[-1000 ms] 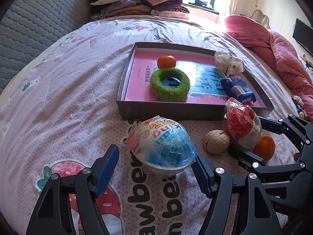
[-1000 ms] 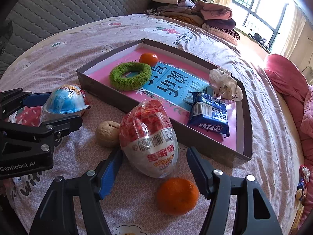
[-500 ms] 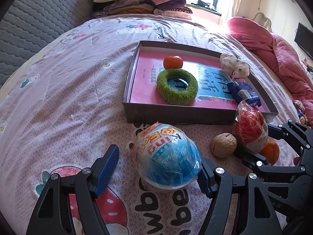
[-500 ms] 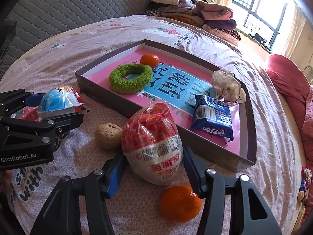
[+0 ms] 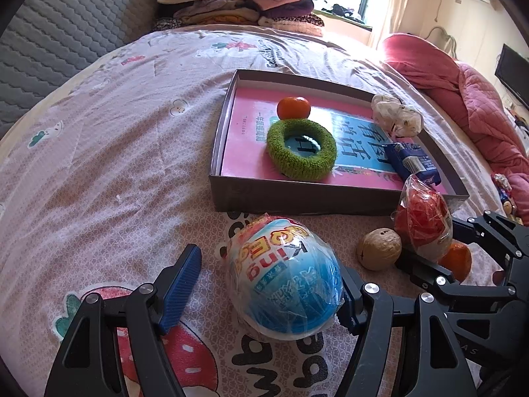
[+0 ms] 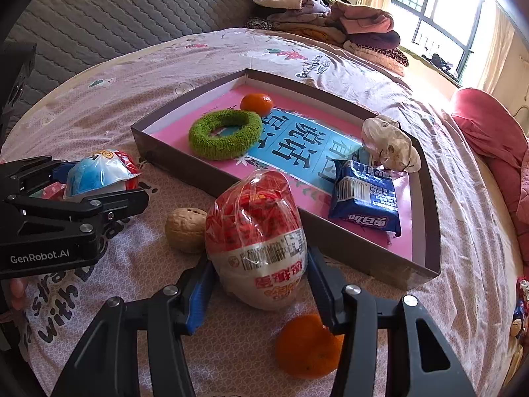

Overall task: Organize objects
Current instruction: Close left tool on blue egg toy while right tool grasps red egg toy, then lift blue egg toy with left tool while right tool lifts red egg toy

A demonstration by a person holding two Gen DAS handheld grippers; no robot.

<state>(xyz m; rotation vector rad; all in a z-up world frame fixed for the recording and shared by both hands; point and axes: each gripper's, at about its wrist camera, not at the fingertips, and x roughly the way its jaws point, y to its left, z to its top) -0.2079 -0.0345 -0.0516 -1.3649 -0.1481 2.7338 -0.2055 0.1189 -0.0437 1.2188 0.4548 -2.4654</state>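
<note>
Your right gripper (image 6: pixel 258 294) is closing its jaws on the red egg pack (image 6: pixel 256 238), which stands upright between them on the bedsheet (image 6: pixel 115 106); both pads seem to touch its sides already. Your left gripper (image 5: pixel 264 294) has its jaws wide apart around the blue egg pack (image 5: pixel 284 278): the right pad is at the wrapper, while the left pad (image 5: pixel 180 287) stands clear of it.

Just left of the red egg a walnut (image 6: pixel 185 230) lies against it, and a loose orange (image 6: pixel 305 347) sits beside your right finger, partly under it. Directly behind both eggs is the near wall of the shallow box (image 6: pixel 426 198). Inside the box you have a green ring (image 6: pixel 224 134), a second orange (image 6: pixel 256 104) touching it, a blue snack packet (image 6: pixel 367 195) and a crumpled white bag (image 6: pixel 390 142). Folded clothes (image 6: pixel 327 23) are piled at the far end of the bed.
</note>
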